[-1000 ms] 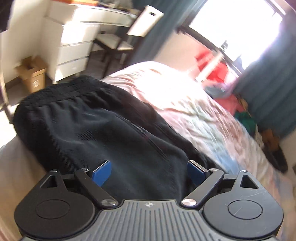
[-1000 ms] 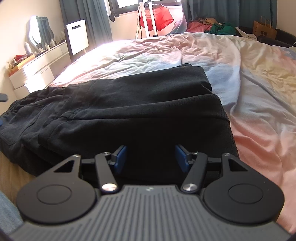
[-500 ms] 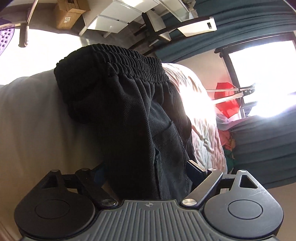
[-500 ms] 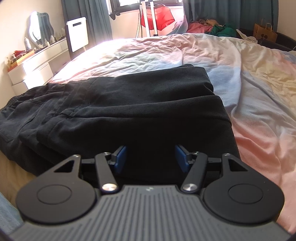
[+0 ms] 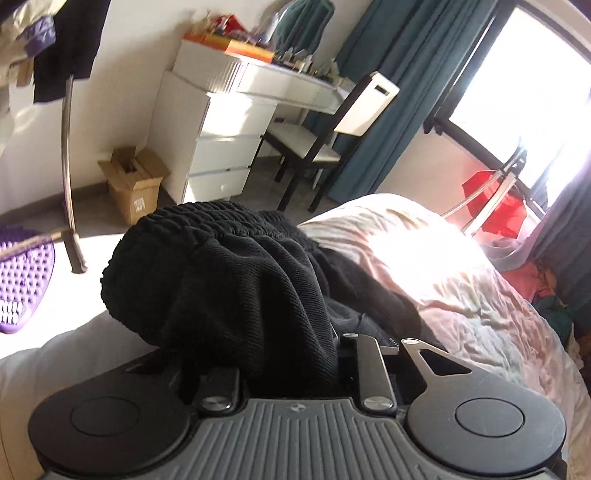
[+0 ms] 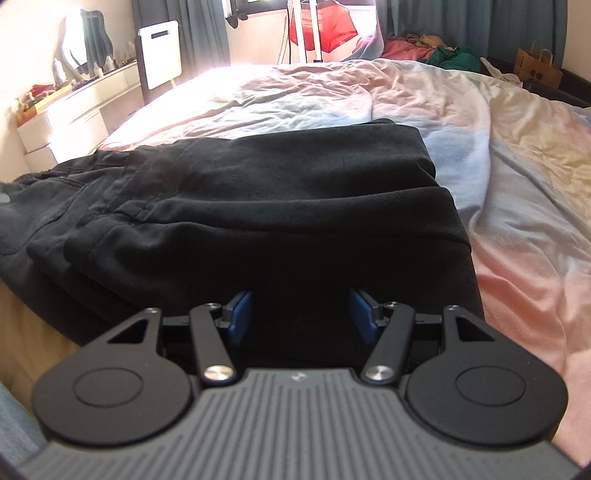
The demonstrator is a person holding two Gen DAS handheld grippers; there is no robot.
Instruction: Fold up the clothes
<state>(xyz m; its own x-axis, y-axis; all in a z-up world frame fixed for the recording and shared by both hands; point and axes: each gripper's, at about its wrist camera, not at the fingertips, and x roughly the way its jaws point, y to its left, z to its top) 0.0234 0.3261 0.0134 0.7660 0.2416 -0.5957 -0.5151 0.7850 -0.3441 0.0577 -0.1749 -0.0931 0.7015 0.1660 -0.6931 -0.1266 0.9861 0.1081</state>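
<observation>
Black trousers (image 6: 288, 192) lie folded on the bed, legs to the right, waistband to the left. In the left wrist view the elastic waistband end (image 5: 229, 273) is bunched and lifted off the bed. My left gripper (image 5: 288, 369) is shut on that waistband cloth, which hides its pads. My right gripper (image 6: 300, 317) is open, its blue pads (image 6: 240, 314) either side of the near edge of the folded legs, with cloth between them.
The bed has a pastel wrinkled cover (image 6: 517, 192). A white dresser (image 5: 221, 129), a chair (image 5: 332, 136) and a cardboard box (image 5: 133, 184) stand beyond the bed's left side. A clothes rack with a red garment (image 6: 321, 29) stands by the window.
My left gripper closed on the waistband and lifted it, bunching the cloth; its view swung upright. My right gripper stayed open at the trousers' near edge.
</observation>
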